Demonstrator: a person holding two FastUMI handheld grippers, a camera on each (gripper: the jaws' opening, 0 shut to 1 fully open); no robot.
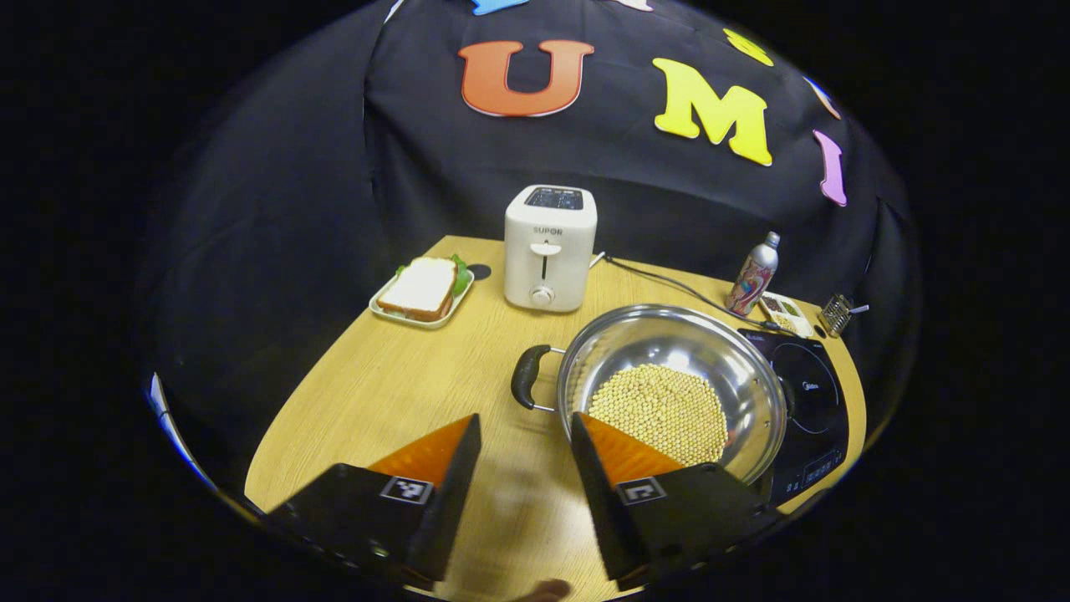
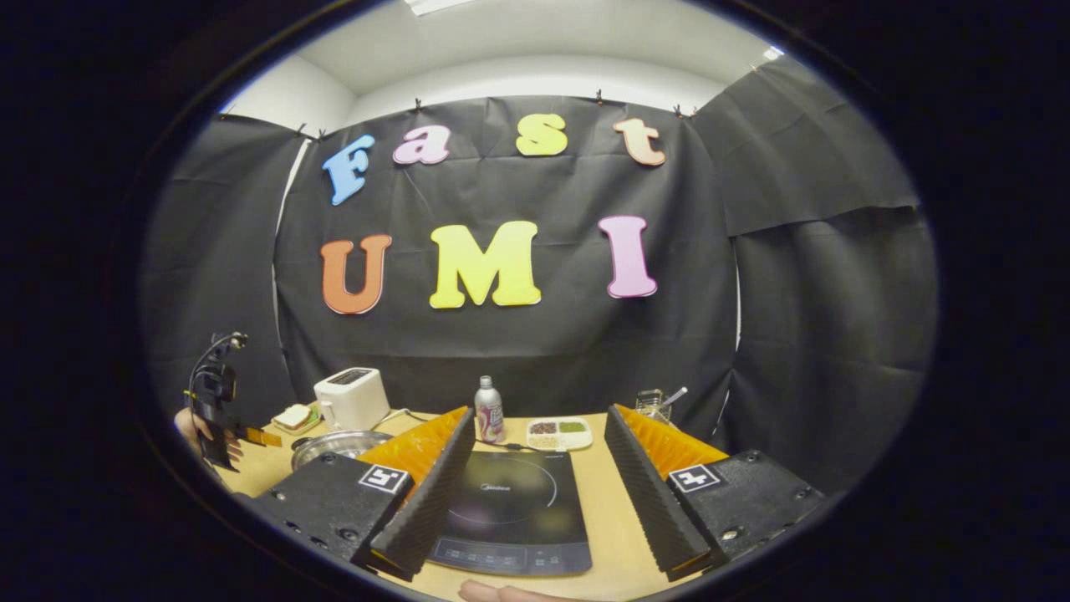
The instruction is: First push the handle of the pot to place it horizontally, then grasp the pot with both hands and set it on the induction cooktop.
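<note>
Pot w/ beans is sitting on the table, touching the induction cooktop at its 3 o'clock. Pot handle is pointing to 9 o'clock, so the long axis is running roughly left-right. Left gripper is hovering wide apart at 6 o'clock, prob. lining up for a push or grab. Right gripper is gaping wide, empty, over the cooktop, prob. waiting.

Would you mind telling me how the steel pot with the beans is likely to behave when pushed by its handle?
The pot looks rigid polished steel, so probably slides easily on the wooden table. Its loose beans likely add weight and shift. Pushing the side handle should pivot it.
</note>
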